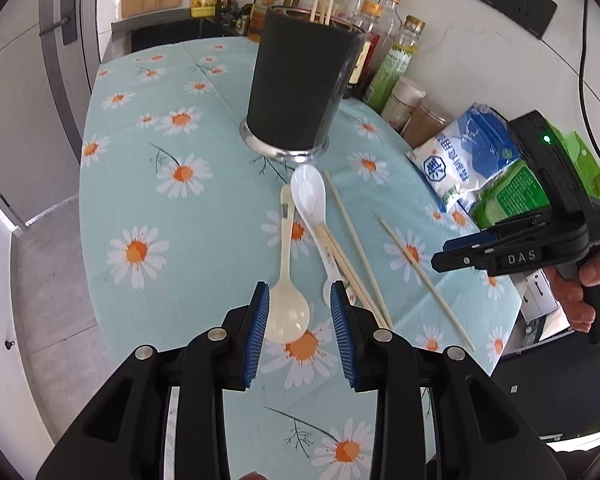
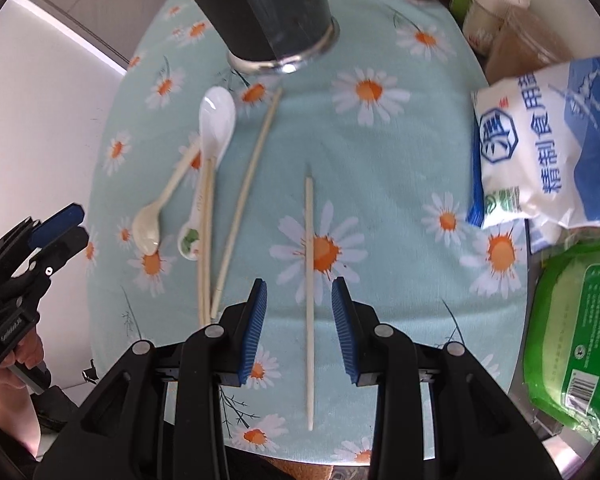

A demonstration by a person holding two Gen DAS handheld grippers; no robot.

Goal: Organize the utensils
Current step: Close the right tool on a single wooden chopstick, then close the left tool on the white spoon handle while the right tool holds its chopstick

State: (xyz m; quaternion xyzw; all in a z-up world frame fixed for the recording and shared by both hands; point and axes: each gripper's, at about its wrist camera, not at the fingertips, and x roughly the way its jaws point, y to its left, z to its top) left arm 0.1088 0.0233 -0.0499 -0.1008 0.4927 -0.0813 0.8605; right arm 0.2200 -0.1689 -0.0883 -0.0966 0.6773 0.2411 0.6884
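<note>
A black utensil holder (image 1: 292, 80) (image 2: 276, 8) stands on the daisy tablecloth (image 1: 172, 240) with some chopsticks (image 1: 323, 4) in it. In front of it lie a white spoon (image 1: 310, 196) (image 2: 216, 124), a cream spoon (image 1: 286, 280) (image 2: 156, 216) and loose chopsticks (image 1: 352, 248) (image 2: 206, 240). My left gripper (image 1: 299, 294) (image 2: 66, 226) hangs open over the cream spoon's bowl, which shows between its pads. My right gripper (image 2: 299, 288) (image 1: 440, 260) is open and points steeply down. A single chopstick (image 2: 309, 240) (image 1: 424, 280) lies lengthwise between its pads, untouched.
A white and blue bag (image 1: 468, 152) (image 2: 548, 140) and a green packet (image 1: 512, 196) (image 2: 576, 328) lie at the table's right edge. Bottles and jars (image 1: 380, 40) line the wall behind the holder. A sink (image 1: 172, 32) sits at the far end.
</note>
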